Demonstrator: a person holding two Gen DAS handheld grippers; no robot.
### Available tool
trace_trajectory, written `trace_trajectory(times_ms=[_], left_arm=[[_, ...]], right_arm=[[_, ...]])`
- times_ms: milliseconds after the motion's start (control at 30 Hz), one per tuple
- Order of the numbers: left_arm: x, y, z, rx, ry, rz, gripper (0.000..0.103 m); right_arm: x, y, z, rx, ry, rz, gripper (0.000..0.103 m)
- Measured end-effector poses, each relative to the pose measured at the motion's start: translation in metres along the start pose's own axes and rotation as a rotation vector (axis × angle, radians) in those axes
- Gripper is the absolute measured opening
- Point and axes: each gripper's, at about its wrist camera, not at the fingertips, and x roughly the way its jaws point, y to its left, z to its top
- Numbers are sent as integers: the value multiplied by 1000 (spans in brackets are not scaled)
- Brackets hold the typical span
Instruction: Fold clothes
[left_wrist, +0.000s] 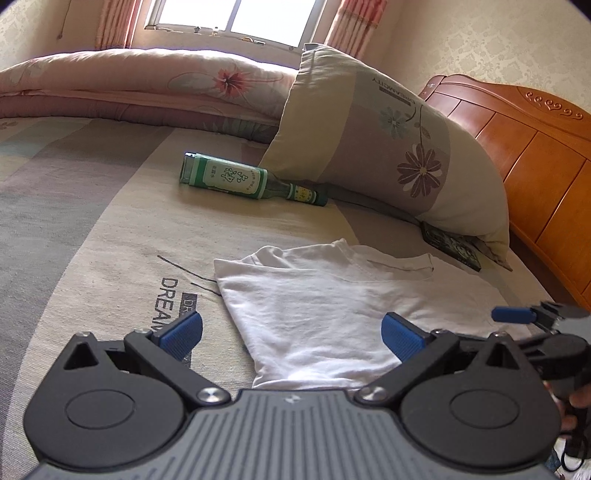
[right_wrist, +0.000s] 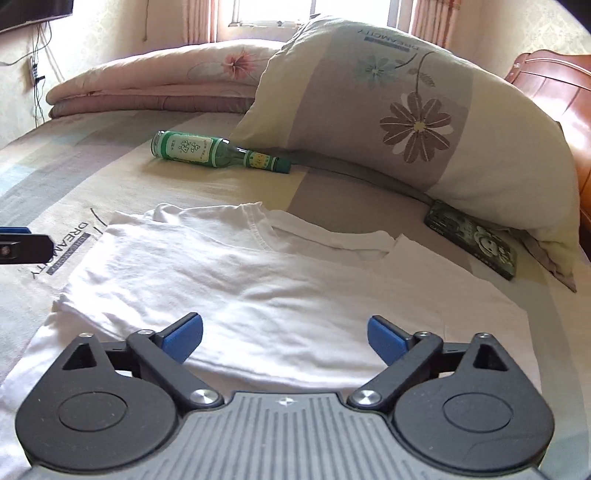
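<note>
A white T-shirt (left_wrist: 332, 314) lies partly folded on the bed, its collar toward the pillow. In the right wrist view the same T-shirt (right_wrist: 258, 280) spreads wide across the sheet. My left gripper (left_wrist: 291, 332) hovers open over the shirt's left edge, nothing between its blue pads. My right gripper (right_wrist: 284, 336) is open wide above the shirt's near part, with no cloth pinched. The right gripper's blue tip (left_wrist: 513, 315) shows at the right edge of the left wrist view. The left gripper's tip (right_wrist: 22, 245) shows at the left edge of the right wrist view.
A green glass bottle (left_wrist: 243, 181) lies on its side on the bed sheet (left_wrist: 110, 229), near a large flowered pillow (left_wrist: 399, 155). A dark phone (right_wrist: 472, 238) rests by the pillow. A folded quilt (left_wrist: 129, 85) lies at the far side, and a wooden headboard (left_wrist: 524, 147) stands at right.
</note>
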Motion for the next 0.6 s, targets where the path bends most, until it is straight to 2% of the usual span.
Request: trace_trajectory(times_ms=[200,333,433,500,600], left_arm=[[10,-17,-8,36,62,-8,102],[22,-38,4,79,118,-47,102],[54,-53,36,76,157,-122,102],[82,-60,56,48,200,-168,102],[137,-51,67,-70,299,-99,102]], right_arm=[[-31,3,-43,76,-42,-11,103],[-38,-7,-56,90,-31,65,103],[-42,-20,-62,105,-43,76,103],[-43,-32,-64,127,-35,50,103],[-46,-54,-67,188,-46,24,103]])
